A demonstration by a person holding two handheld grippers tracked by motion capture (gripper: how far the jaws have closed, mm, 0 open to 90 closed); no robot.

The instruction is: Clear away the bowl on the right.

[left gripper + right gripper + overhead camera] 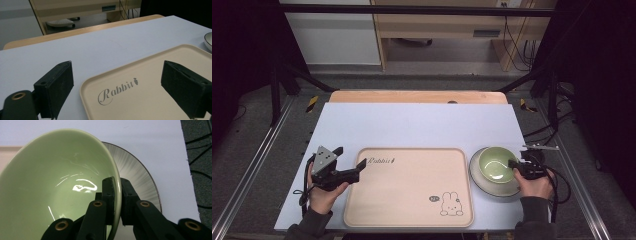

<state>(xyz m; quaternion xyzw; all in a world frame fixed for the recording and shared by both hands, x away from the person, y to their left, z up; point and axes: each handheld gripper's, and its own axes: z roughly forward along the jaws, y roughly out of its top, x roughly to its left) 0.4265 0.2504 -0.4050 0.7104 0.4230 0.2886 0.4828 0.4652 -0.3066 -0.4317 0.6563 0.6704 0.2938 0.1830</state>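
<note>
Bowl (57,190) on plate (140,177), right edge of table (412,125), just right of tray (407,195). Right gripper (119,202) pinching bowl's rim, one jaw inside, one outside. Left gripper (117,87) spread wide over tray's near-left corner, holding nothing. Risk: glazed rim slipping from pinch; tilted bowl knocking plate. Count: one bowl, one plate, one tray.

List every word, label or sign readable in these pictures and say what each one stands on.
"Rabbit", in script with a small carrot mark after it: printed at the far left corner of the beige tray, legible in the left gripper view.
A small dark oval label beside the rabbit drawing on the tray's near right corner: too small to read.
The green bowl, the plate under it and the table carry no readable text.
</note>
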